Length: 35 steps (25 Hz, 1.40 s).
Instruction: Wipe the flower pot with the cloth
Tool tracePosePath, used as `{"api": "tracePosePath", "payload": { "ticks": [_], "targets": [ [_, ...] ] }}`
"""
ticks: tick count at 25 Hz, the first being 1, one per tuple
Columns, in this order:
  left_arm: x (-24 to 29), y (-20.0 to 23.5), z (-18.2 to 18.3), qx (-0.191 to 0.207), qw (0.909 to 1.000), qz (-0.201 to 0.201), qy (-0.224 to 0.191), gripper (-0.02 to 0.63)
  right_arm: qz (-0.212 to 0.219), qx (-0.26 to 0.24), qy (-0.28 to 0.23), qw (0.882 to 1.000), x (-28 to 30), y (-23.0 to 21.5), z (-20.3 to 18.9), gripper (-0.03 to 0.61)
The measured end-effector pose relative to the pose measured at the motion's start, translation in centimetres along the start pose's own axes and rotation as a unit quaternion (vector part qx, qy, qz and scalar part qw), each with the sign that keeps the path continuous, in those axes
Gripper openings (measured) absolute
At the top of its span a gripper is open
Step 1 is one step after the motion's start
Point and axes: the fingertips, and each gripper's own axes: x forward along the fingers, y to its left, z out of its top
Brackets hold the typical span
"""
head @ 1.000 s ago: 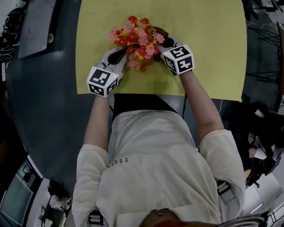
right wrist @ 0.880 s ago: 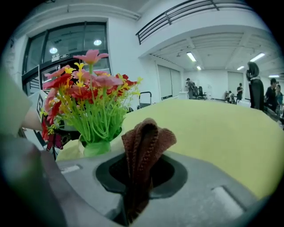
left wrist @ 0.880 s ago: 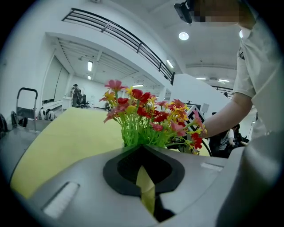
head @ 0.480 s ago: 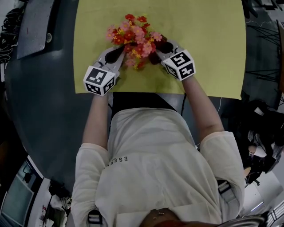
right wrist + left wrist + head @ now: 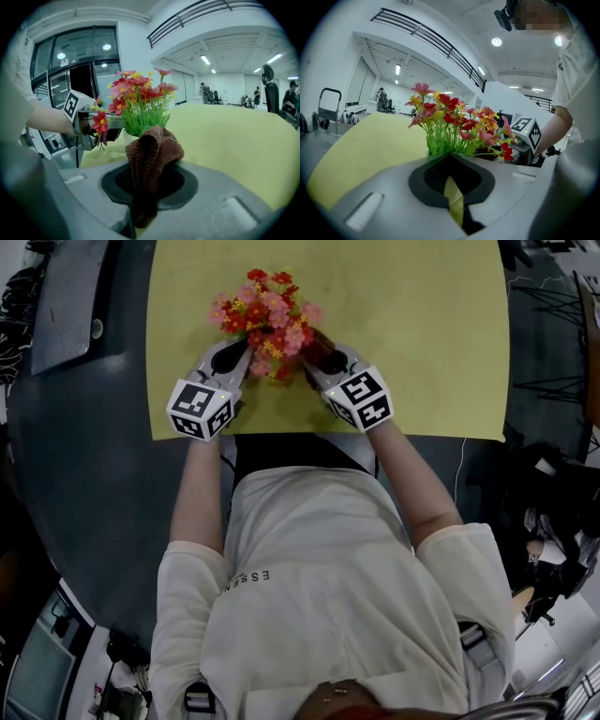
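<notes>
The flower pot [image 5: 125, 137], far-centre on the yellow mat [image 5: 422, 334], could be tipped leftward if pressed hard, as it is not seen to be held. The cloth [image 5: 152, 150] is clamped in the right gripper [image 5: 317, 348]. The left gripper [image 5: 234, 348] is almost closed, empty. One pot, one cloth, one mat and two grippers are counted.

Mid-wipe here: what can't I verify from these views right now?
1. Flower pot: the flowers cover it in the head view, the body of the left gripper blocks it in the left gripper view, and only a pale sliver shows in the right gripper view.
2. Cloth-to-pot contact: the bunched cloth hides it in the right gripper view.
3. Whether the left gripper's tips touch the pot: they sit under the flowers in the head view.
</notes>
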Motion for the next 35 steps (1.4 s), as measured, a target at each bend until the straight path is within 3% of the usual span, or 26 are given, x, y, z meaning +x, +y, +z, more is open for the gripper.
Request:
{"api": "tracePosePath", "payload": {
  "ticks": [6,9,12,18,24,30,35],
  "targets": [
    [0.2,-0.1,-0.1,0.010,0.9999,-0.006,0.011,0.012,0.021,-0.032,0.026,0.999,0.0,2.8,-0.5,0.057],
    [0.0,-0.2,-0.3,0.006,0.9999,-0.011,0.011,0.012,0.055,-0.032,0.033,0.997,0.0,4.9,-0.4,0.057],
    [-0.2,-0.4,-0.3,0.005,0.9998,-0.017,0.007,0.012,0.054,-0.019,0.033,0.998,-0.3,5.2,-0.3,0.057],
    [-0.3,-1.0,-1.1,0.006,0.9993,-0.019,0.033,0.012,0.010,0.017,0.035,0.999,-2.7,2.1,-0.3,0.057],
    [0.8,-1.5,-0.9,-0.007,0.9989,-0.003,0.046,0.013,0.010,-0.018,0.011,1.000,-3.4,-3.6,2.4,0.057],
    [1.1,-0.5,-0.4,-0.048,0.9976,0.045,0.021,0.014,0.071,-0.075,0.005,0.995,-0.7,-7.4,5.2,0.057],
    [0.0,0.3,-0.4,-0.022,0.9942,0.100,0.033,0.014,0.152,-0.115,0.000,0.982,3.2,-7.9,7.9,0.057]
  ]
}}
